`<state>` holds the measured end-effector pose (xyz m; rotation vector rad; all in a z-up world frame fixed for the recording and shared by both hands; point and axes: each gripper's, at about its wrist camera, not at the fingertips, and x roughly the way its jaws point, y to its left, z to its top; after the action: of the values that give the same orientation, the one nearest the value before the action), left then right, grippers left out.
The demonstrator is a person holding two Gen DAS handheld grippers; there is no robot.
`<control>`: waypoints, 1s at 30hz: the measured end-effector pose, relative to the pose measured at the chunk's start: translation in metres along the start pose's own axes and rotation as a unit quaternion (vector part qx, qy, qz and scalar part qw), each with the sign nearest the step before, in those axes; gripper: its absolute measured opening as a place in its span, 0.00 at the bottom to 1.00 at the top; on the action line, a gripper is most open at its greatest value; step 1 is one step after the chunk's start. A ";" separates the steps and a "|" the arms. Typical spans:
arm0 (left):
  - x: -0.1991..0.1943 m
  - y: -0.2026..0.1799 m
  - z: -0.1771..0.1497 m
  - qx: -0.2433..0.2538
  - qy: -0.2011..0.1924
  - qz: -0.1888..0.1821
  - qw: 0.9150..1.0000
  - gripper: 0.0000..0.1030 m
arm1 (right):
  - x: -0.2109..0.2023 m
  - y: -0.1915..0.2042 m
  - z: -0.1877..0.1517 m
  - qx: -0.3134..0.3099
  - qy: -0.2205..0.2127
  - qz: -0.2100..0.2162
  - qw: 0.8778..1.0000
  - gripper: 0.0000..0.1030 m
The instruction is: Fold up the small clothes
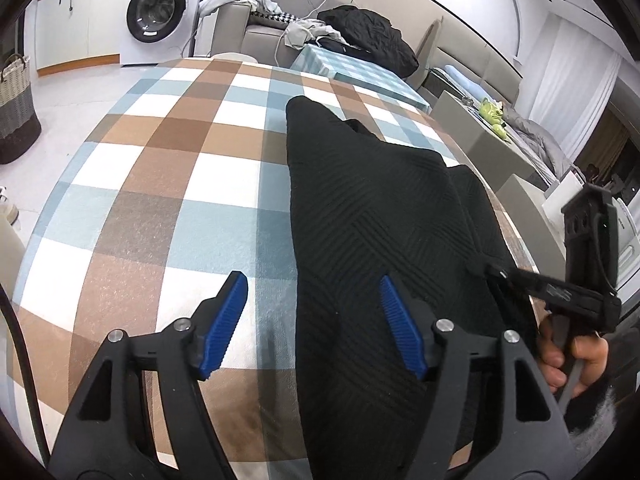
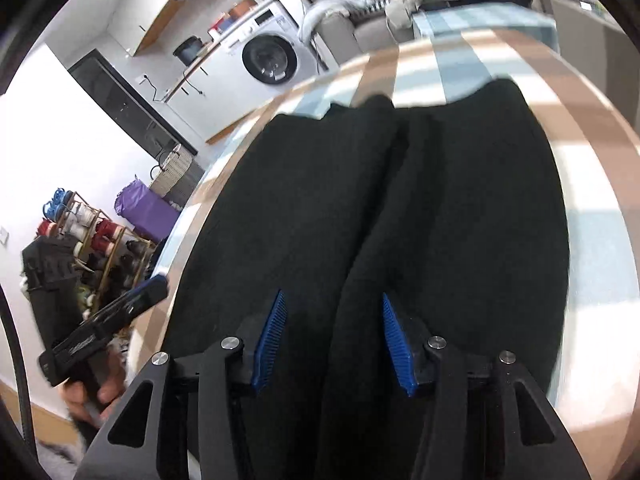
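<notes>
A black knit garment (image 1: 372,216) lies lengthwise on the checked tablecloth (image 1: 172,168), folded into a long strip with a lengthwise crease. My left gripper (image 1: 312,300) stands open at the garment's near left edge: the right pad is over the knit, the left pad over bare cloth, and nothing is pinched. In the right wrist view the garment (image 2: 460,208) fills the middle, and my right gripper (image 2: 332,320) hovers open over it, its blue pads on either side of the crease. The left gripper's fingers (image 2: 148,290) show at the table's left edge, held by a hand (image 2: 104,392).
A washing machine (image 1: 160,12) and a woven basket (image 1: 16,108) stand on the floor beyond the table. A sofa with clothes piled on it (image 1: 360,28) is behind. A shelf with spools (image 2: 92,232) stands to the left. The right hand (image 1: 568,356) grips its tool's handle.
</notes>
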<state>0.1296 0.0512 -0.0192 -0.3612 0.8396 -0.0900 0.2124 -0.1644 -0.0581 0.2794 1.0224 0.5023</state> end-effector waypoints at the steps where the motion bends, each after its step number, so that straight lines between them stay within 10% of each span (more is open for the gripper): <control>1: 0.000 0.000 0.000 -0.002 0.000 -0.001 1.000 0.64 | 0.001 0.001 0.000 0.000 -0.002 -0.008 1.000 0.23; 10: -0.004 -0.015 0.005 0.012 -0.010 -0.013 1.000 0.64 | -0.057 0.030 0.017 -0.062 -0.081 -0.040 0.994 0.11; 14: 0.005 -0.021 0.003 0.020 0.005 -0.010 1.000 0.64 | -0.027 -0.004 0.014 -0.033 -0.007 -0.079 0.996 0.17; 25: 0.014 -0.019 -0.003 0.016 0.022 -0.006 1.000 0.64 | -0.036 -0.047 0.002 0.056 -0.021 -0.009 0.998 0.32; 30: 0.013 -0.020 -0.002 0.015 0.018 -0.011 1.000 0.64 | -0.045 -0.043 0.008 0.052 -0.056 0.035 0.996 0.08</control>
<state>0.1382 0.0289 -0.0221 -0.3412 0.8699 -0.1289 0.2117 -0.2240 -0.0401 0.4331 0.9336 0.4919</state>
